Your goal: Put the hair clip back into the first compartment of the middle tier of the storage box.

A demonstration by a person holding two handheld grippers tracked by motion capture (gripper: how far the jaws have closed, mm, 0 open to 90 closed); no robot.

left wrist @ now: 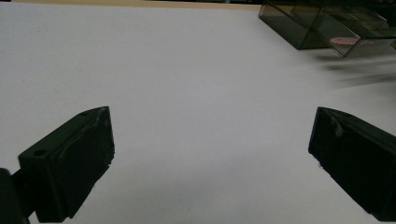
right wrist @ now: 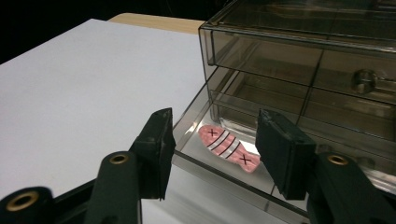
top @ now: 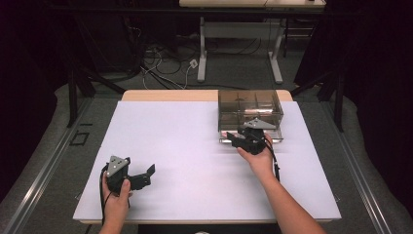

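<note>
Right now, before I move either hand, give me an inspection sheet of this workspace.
Surface: white table top, bare.
Job's things: smoky clear drawer box at far right; its bottom drawer pulled out, pink striped fish lying inside.
Clutter: nothing seen.
Grippers: right gripper open at the drawer's front, fish loose beyond its fingers; left gripper open over bare table.
Cables: tangle on the floor behind.
Surroundings: dark curtains, white desk frame.
</note>
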